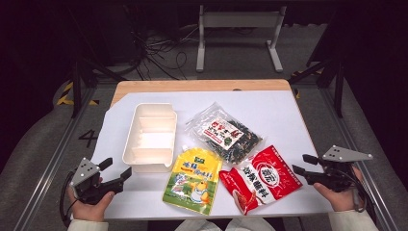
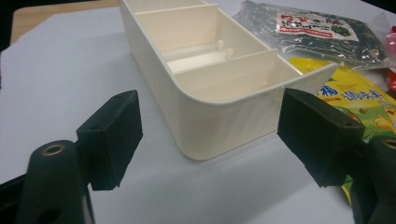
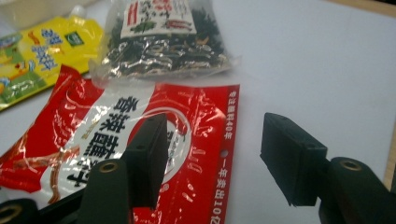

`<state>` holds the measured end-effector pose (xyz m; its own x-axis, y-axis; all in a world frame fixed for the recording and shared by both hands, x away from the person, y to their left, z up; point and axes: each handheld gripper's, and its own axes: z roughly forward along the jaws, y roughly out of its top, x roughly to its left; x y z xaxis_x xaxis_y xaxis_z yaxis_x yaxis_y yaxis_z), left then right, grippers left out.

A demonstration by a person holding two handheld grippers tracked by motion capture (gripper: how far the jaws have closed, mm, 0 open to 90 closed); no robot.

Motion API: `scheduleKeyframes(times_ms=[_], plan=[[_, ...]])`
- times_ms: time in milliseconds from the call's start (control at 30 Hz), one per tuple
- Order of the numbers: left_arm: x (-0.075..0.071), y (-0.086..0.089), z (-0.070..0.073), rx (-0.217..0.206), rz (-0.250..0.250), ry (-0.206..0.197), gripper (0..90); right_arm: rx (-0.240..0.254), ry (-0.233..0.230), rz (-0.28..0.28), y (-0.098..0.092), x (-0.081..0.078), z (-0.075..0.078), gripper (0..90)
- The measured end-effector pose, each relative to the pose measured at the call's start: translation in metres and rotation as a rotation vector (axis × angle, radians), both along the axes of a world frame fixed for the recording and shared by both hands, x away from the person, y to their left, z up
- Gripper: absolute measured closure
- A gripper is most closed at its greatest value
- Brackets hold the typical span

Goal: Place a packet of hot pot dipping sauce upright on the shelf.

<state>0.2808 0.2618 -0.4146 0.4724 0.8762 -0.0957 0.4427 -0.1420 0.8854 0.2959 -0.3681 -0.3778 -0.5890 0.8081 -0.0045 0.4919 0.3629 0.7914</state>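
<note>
Presently, the cream divided tray (image 1: 149, 137) serves as the landmark on the white tabletop (image 1: 269, 113). It has three compartments, all showing bare cream floors, and lies lengthwise away from the person.

Left claw (image 1: 117, 169): held in the person's left hand (image 1: 89, 204), just short of the tray's near left corner and apart from it. Its jaws stand spread with nothing between them; in the left gripper view (image 2: 208, 135) the tray's rounded near corner (image 2: 210, 116) sits in the gap farther off, untouched.

Right claw (image 1: 304, 164): held in the person's right hand (image 1: 339, 195), well to the right of the tray at the tabletop's right edge. Its jaws are spread and grip nothing. In the right gripper view (image 3: 212, 154) one jaw hovers over the red packet (image 3: 116, 140); contact cannot be confirmed.

Goods: the yellow pouch (image 1: 193, 179) lies just right of the tray's near end, its top corner close to the tray wall. The red packet (image 1: 262, 178) lies right of the pouch, their edges meeting. The clear bag of dark dried contents (image 1: 223, 132) lies right of the tray's middle, beyond both packets.
</note>
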Motion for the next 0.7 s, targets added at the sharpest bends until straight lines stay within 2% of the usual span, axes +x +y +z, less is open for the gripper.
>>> scheduleKeyframes(times_ms=[100,267,400,533,700], plan=[[-0.002,-0.002,0.002,0.004,-0.004,-0.009,24.0,-0.006,-0.017,0.01,0.004,-0.002,0.004,40.1],[-0.003,-0.004,0.003,0.002,-0.014,-0.014,24.1,-0.003,-0.007,0.0,0.004,-0.002,0.003,38.1],[-0.002,-0.004,0.005,-0.029,-0.027,0.005,24.0,0.01,0.027,-0.012,0.002,-0.001,0.0,36.8],[0.0,-0.005,0.004,-0.027,-0.029,0.006,24.1,0.025,0.074,-0.01,0.001,0.0,-0.004,36.9],[0.001,-0.006,0.004,-0.015,-0.036,0.007,24.0,0.028,0.128,-0.046,-0.002,0.003,-0.01,37.3]])
